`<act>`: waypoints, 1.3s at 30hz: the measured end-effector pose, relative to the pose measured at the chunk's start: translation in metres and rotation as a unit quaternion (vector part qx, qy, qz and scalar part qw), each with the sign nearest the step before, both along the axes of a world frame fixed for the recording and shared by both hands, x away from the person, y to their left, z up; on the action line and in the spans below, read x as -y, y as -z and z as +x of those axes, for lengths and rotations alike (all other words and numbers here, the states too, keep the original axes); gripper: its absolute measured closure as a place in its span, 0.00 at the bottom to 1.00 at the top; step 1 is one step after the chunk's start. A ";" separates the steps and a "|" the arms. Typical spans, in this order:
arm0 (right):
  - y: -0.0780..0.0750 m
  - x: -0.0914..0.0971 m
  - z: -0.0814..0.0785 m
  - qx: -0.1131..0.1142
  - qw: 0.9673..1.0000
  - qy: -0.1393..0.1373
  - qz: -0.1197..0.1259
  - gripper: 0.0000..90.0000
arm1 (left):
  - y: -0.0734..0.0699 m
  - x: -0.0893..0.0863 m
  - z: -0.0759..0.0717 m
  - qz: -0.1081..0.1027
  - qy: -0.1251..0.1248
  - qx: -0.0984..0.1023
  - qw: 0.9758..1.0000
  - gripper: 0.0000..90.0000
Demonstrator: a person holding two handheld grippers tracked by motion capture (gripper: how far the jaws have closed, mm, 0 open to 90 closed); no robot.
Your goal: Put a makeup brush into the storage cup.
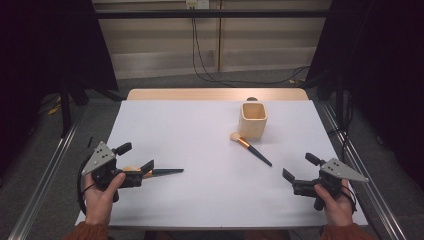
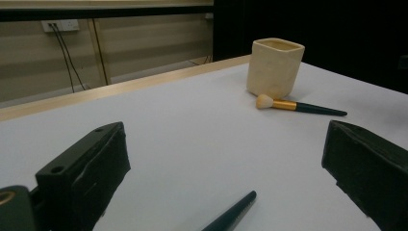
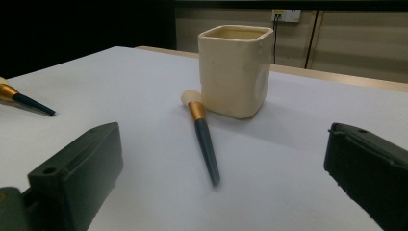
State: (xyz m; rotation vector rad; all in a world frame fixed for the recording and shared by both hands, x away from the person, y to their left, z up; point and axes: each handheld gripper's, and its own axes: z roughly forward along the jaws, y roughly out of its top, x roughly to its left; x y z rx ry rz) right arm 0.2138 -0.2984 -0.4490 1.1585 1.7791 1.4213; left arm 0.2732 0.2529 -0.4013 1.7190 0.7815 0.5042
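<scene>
Left gripper (image 1: 148,167) sits near the table's (image 1: 200,200) front-left corner, jaws wide, w/ one brush (image 1: 162,171) lying on the table between them, handle pointing right. Right gripper (image 1: 288,176) near front-right corner, jaws also wide, nothing in them. 2nd brush (image 1: 251,149) lies just beside the cream cup (image 1: 253,120), toward the back-right.

table: your white table top (image 1: 200,135) has a bare wooden strip (image 1: 200,94) along its far edge | wall: socket (image 1: 196,4) ahead of you, black cables (image 1: 199,60) hanging to the floor | sides: metal rails (image 1: 47,170), dark curtains (image 1: 45,45)
</scene>
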 end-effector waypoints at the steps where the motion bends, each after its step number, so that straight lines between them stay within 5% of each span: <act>1: 0.000 0.000 0.000 0.000 1.000 0.000 0.000 0.00 | -0.001 0.001 0.002 -0.002 -0.001 0.000 1.000 0.02; 20: 0.001 0.000 0.001 -0.003 1.000 -0.003 -0.001 0.00 | -0.005 0.016 0.032 0.003 0.006 0.001 1.000 0.02; 29: 0.001 0.000 0.002 -0.004 1.000 -0.003 -0.002 0.00 | -0.014 0.020 0.051 0.042 0.027 -0.024 0.998 0.03; 35: 0.001 0.000 0.002 -0.004 1.000 -0.003 -0.001 0.00 | -0.017 0.019 0.056 0.049 0.030 -0.036 0.998 0.03; 39: 0.001 0.000 0.002 -0.005 1.000 -0.004 -0.003 0.00 | -0.017 0.022 0.062 0.087 0.046 -0.063 0.993 0.04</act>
